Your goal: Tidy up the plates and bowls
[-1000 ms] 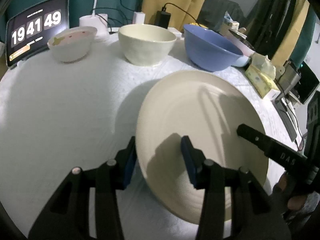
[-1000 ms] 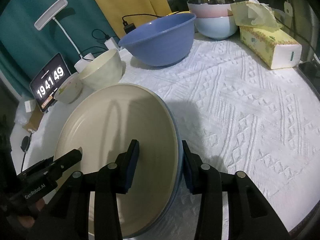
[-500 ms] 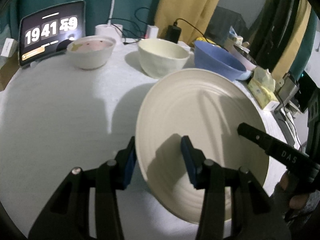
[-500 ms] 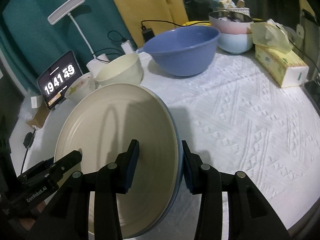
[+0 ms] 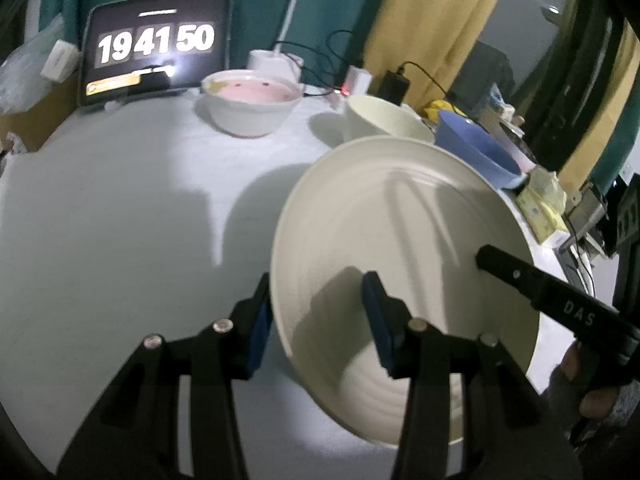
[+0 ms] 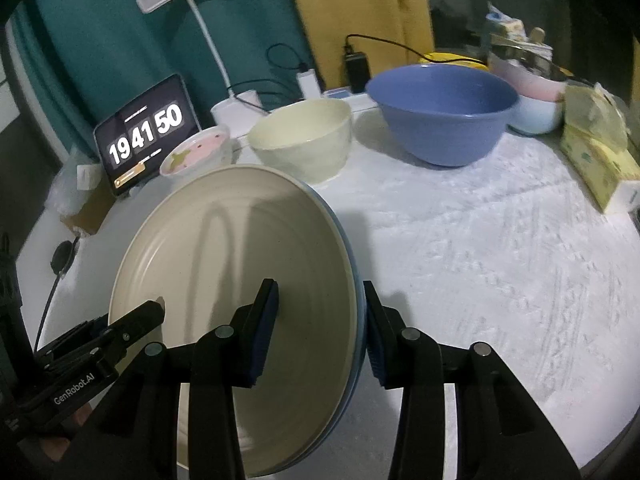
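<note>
A round table [image 6: 500, 248] is covered by a white textured cloth, backed by teal and yellow curtains. "19 41 50" is shown on a tablet [image 5: 156, 46]; "DAS" and "GenRobot.AI" are printed on the grippers. A cream plate [image 5: 400, 248] is held above the table, clamped at opposite rims by the left gripper [image 5: 316, 320] and right gripper [image 6: 320, 324].

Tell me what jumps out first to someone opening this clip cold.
The big cream plate fills the foreground, tilted off the white tablecloth, with the left hand-held gripper clamped on one rim and the right hand-held gripper on the opposite rim. Behind it stand a pink-lined small bowl, a cream bowl and a blue bowl. A glowing clock tablet sits far left.
</note>
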